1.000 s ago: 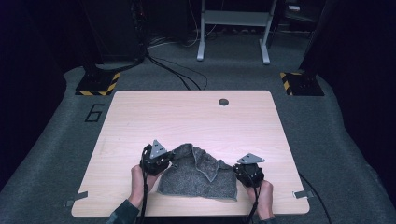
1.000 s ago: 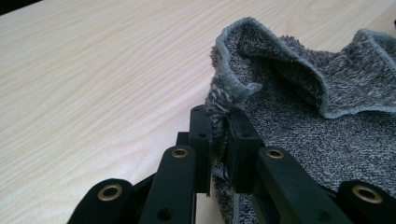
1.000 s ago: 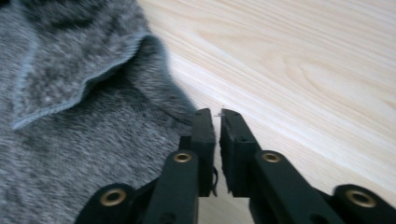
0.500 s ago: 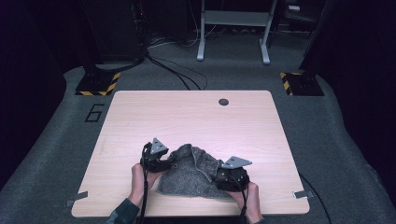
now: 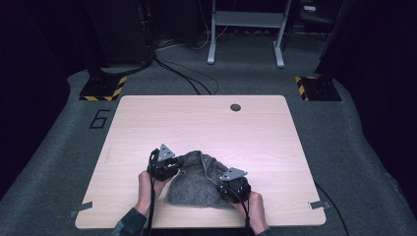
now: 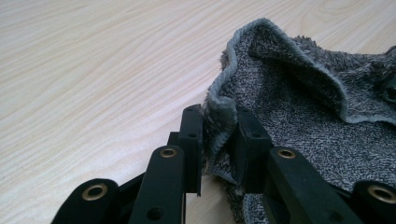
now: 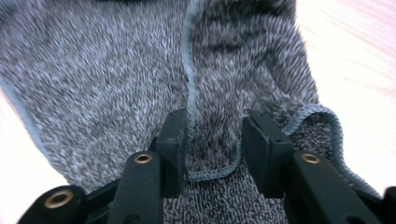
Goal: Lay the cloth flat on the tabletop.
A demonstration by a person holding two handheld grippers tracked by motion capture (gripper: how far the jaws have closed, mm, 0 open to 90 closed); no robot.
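Grey terry towel [image 5: 199, 184] lies crumpled at the near edge of the wooden table [image 5: 206, 123] in the high view, bunched into a rough mound between the two hands, with part of it folded over itself. The left gripper [image 5: 169, 167] sits at the towel's left side and the right gripper [image 5: 231, 189] rests on its near right part; from this height I cannot tell how either pair of jaws stands. In the left gripper view, the left gripper [image 6: 218, 140] has its jaws pinched on a hemmed edge of the towel [image 6: 299, 107], the fold of cloth standing upright between them, the rest spreading away to the right over bare table [image 6: 84, 70]. In the right gripper view, the right gripper [image 7: 212, 142] has a doubled flap of towel [image 7: 93, 70] lying between its jaws; they stand fairly wide with the cloth in the gap, and whether they actually press it is unclear. The towel looks light, soft and limp, so it should sag and drape from any hold and will not slip easily given its pile; the stitched hem, near a corner, seems the surest place to grip.
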